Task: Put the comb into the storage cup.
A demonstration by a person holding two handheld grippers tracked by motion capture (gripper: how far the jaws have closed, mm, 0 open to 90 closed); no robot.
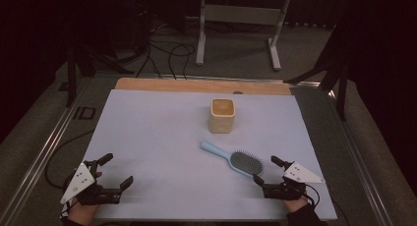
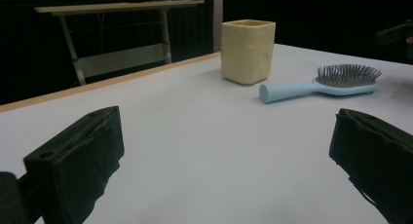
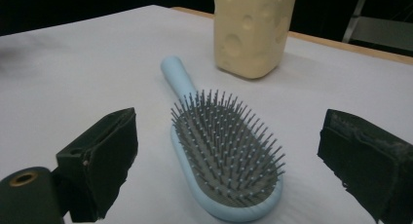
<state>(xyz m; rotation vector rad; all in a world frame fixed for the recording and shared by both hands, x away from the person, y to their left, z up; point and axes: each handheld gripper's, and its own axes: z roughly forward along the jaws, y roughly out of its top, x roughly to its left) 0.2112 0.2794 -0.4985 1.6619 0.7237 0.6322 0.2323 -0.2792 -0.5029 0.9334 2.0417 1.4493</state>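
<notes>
Right gripper [image 3: 229, 151]: matte black padded jaws wide apart, nothing clamped | hairbrush [image 3: 224, 156]: pale blue plastic, oval bristled head, between jaws on table [image 1: 147, 132] | cup [image 3: 253, 29]: cream, dimpled, squarish, beyond handle | left gripper [image 1: 114, 171]: agape, idle.

Hairbrush [image 1: 232, 158] and cup [image 1: 222, 115] mid-table

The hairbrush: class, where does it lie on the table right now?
In the high view, the blue hairbrush lies bristles up, right of centre, between the cream cup behind it and the open right gripper by its head.
</notes>
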